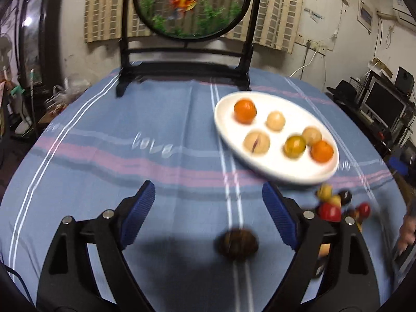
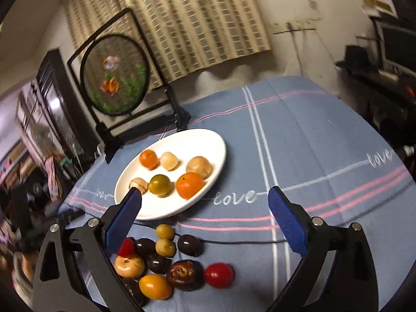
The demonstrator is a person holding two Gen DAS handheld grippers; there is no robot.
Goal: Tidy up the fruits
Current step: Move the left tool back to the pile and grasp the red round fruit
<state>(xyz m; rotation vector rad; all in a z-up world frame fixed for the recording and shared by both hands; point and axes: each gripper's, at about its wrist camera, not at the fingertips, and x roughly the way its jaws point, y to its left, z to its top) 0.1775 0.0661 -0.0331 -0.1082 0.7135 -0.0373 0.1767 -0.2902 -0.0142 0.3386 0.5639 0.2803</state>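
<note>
left gripper [image 1: 208,208]: jaws spread wide and empty; low in the left wrist frame, a dark round fruit [image 1: 238,244] lies blurred on the cloth between the two arms, nearer the right-hand finger, touching neither pad.
right gripper [image 2: 204,208]: also spread wide and holding nothing; it hangs over the loose fruit pile [image 2: 166,260] at the bottom centre of its frame.
plate [image 2: 124,182]: white oval, centre-left of the right wrist frame, carrying six fruits: two orange ones, one greenish, three pale tan.
still to sort: by our count about ten pieces on the blue striped tablecloth [image 2: 312,143] just below the plate, among them a red tomato-like fruit [image 2: 219,275], a wrinkled brown fruit [image 2: 185,275] and a yellow oval fruit [image 2: 155,286].
step in hand: we judge the left tool is lining up on the dark round fruit.
doing it well: we would centre that fruit between the blue pads [image 1: 139,214] before closing, since it sits off to one side and could roll away if one pad touches first.
grip: close gently; the fruit looks round and smooth, so squeeze across its widest part.
placing: the lower right of the plate in the left wrist frame looks bare; set it there, clear of the others.
caution: the left view is motion-blurred, so exact contact is hard to tell.
background: a goldfish screen [image 1: 189,2] stands at the far table edge, well apart from the work.
</note>
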